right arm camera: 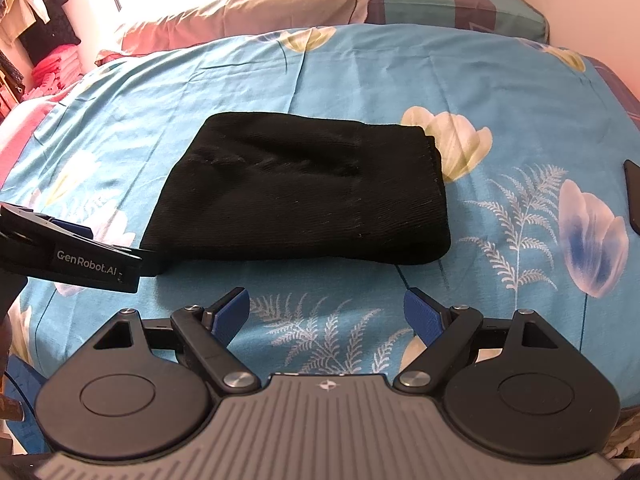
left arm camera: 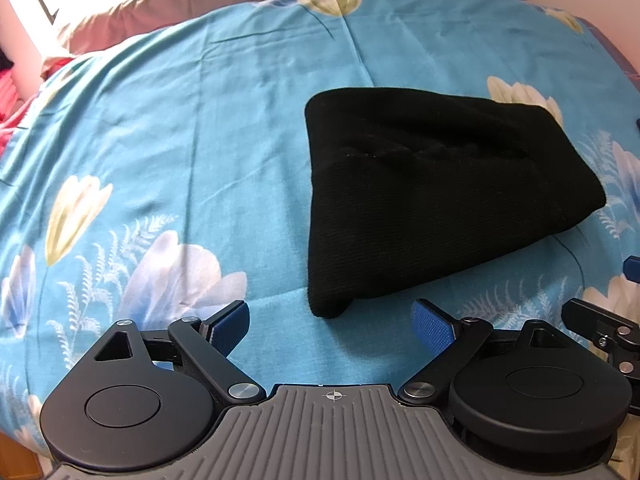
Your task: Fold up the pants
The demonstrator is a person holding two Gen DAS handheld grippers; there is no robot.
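The black pants (left arm camera: 432, 196) lie folded into a compact bundle on the blue floral bedsheet (left arm camera: 192, 128); they also show in the right wrist view (right arm camera: 304, 196). My left gripper (left arm camera: 332, 322) is open and empty, just short of the bundle's near left corner. My right gripper (right arm camera: 326, 312) is open and empty, a little short of the bundle's near edge. The left gripper's side (right arm camera: 76, 252) shows at the left of the right wrist view, next to the bundle's near left corner.
Pillows (right arm camera: 248, 4) lie at the head of the bed. A dark flat object (right arm camera: 632, 196) lies on the sheet at the right edge. Pink and red clothes (right arm camera: 52, 68) are stacked left of the bed.
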